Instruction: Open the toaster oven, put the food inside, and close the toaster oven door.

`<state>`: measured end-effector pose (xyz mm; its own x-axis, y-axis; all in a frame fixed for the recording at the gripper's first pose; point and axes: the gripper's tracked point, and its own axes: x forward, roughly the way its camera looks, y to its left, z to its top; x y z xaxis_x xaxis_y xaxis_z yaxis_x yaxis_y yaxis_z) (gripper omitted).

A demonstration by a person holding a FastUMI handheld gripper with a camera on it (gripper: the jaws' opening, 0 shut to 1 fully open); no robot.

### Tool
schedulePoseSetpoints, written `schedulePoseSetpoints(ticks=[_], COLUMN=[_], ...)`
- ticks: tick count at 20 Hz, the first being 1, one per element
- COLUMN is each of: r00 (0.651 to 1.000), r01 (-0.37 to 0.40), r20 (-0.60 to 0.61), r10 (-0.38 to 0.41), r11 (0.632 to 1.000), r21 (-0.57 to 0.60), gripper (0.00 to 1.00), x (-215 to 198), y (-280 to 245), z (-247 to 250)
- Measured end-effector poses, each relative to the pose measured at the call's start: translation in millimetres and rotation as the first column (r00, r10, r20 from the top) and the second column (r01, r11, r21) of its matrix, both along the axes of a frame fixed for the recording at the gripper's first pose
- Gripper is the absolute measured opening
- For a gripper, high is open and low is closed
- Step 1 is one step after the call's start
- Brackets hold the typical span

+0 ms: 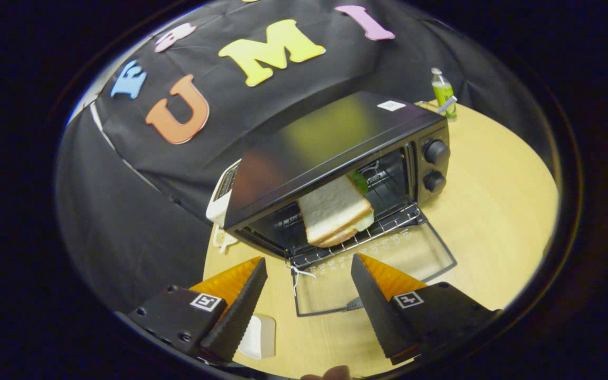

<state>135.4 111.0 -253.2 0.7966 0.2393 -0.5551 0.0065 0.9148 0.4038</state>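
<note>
Claw: the claw [306,274] is open. Its two fingers are far apart and hold nothing.

Claw fingers: the left finger [238,311] and the right finger [375,311] are dark with bumpy insides and orange backs. Each has a small black and white square mark on its block.

Toaster oven: the black toaster oven [335,153] stands on the table [494,211], just past the fingers. It looks tilted from here. Two round knobs [436,166] sit on its right side, one above the other.

Door: the glass door [375,272] is open all the way. It lies flat on the table, between the two fingertips and a bit ahead of them. You can see the wood through the glass.

Food: the sandwich [335,214] is made of white bread with something green peeking out at the top. It sits on the wire rack [357,237] inside the oven. It is past the fingertips, beyond the open door, and not touching the claw.

String: a small white string [298,274] hangs at the front left corner of the rack, near the left fingertip.

White thing: a white object [259,338] lies on the table just beside the left finger.

Bottle: a green bottle [444,92] stands at the far edge of the table, behind the oven and well apart from the claw.

Behind the oven: a white appliance [222,198] pokes out at the oven's left side.
</note>
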Motion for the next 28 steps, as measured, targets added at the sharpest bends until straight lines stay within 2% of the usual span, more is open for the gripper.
schedulePoseSetpoints(ticks=[5,10,17,22,28], r00=[0.996,0.99,0.998,0.999,0.999], r01=[-0.023,-0.008,-0.026,-0.032,-0.022], r20=[0.082,0.126,0.04,-0.008,-0.032], r10=[0.043,0.061,0.046,0.032,0.009], r11=[0.972,0.925,0.914,0.905,0.904], r21=[-0.236,-0.379,-0.404,-0.424,-0.427], gripper=[1.0,1.0,1.0,1.0,1.0], x=[-50,-77,-82,-60,-31], y=[-14,-21,-29,-41,-50], z=[11,-5,-87,-138,-167])
